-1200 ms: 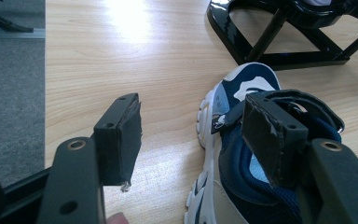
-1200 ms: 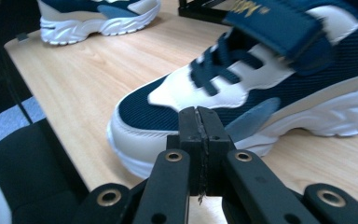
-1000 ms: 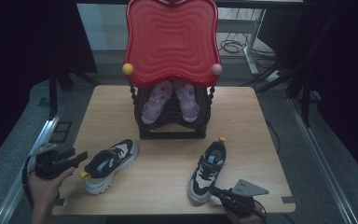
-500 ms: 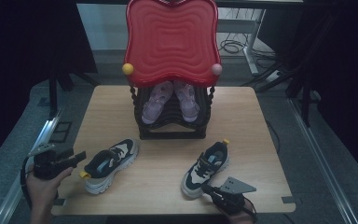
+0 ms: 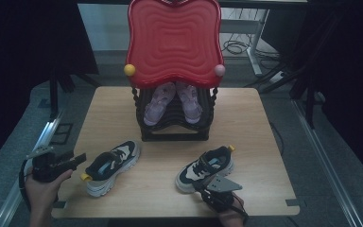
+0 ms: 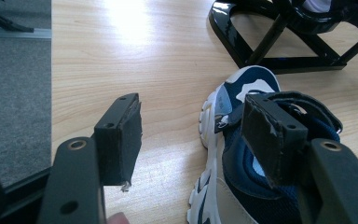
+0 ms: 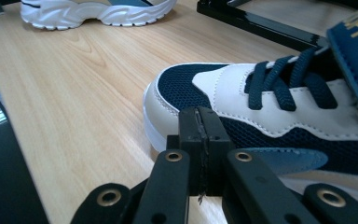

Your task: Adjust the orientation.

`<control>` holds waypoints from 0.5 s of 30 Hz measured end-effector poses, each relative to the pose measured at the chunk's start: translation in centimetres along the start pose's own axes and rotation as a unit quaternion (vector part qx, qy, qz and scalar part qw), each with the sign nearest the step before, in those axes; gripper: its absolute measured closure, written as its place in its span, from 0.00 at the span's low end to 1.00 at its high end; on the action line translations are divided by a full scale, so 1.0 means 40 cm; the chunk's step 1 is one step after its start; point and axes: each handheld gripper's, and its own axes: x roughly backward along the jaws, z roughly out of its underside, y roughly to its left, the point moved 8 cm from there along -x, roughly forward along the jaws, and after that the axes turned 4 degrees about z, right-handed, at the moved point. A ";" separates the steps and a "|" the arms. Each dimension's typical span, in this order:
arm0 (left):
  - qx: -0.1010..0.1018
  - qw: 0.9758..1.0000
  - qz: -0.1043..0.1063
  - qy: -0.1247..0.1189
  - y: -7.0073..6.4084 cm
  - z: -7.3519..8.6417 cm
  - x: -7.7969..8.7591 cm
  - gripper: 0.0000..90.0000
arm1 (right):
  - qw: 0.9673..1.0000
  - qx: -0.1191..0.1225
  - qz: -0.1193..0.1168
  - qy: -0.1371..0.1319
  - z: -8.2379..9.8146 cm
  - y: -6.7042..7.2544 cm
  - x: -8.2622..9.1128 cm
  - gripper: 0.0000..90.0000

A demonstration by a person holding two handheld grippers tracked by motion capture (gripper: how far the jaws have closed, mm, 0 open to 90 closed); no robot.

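Right gripper view: clenched right gripper (image 7: 200,140) seemingly touches the sneaker (image 7: 279,107) toe.

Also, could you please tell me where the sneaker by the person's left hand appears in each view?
High view: left sneaker lies at the table's lower left.
Left gripper view: lower centre-right, partly behind one jaw.
Right gripper view: top left corner, white sole showing.
Shared landmark: the black rack.
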 end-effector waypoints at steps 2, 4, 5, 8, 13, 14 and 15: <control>0.000 1.000 0.001 0.001 0.000 0.001 -0.001 0.43 | 1.000 0.000 0.005 0.002 -0.006 0.004 -0.011 0.99; -0.001 1.000 0.001 0.002 0.001 0.002 -0.001 0.43 | 1.000 0.000 0.010 0.003 -0.013 0.007 -0.022 0.99; 0.000 1.000 0.000 0.001 0.001 0.001 0.000 0.43 | 1.000 -0.001 0.011 0.004 -0.015 0.008 -0.026 0.99; 0.000 1.000 0.001 0.000 0.002 0.001 0.002 0.43 | 1.000 0.002 0.017 0.007 -0.023 0.014 -0.043 0.99; 0.002 1.000 -0.001 -0.002 0.007 0.000 0.006 0.43 | 1.000 -0.002 0.029 0.011 -0.035 0.018 -0.065 0.99; 0.002 1.000 -0.001 -0.002 0.007 0.000 0.006 0.43 | 1.000 -0.002 0.030 0.010 -0.039 0.019 -0.071 0.99; 0.002 1.000 -0.001 -0.002 0.008 0.000 0.007 0.43 | 0.999 -0.002 0.031 0.011 -0.040 0.019 -0.073 0.99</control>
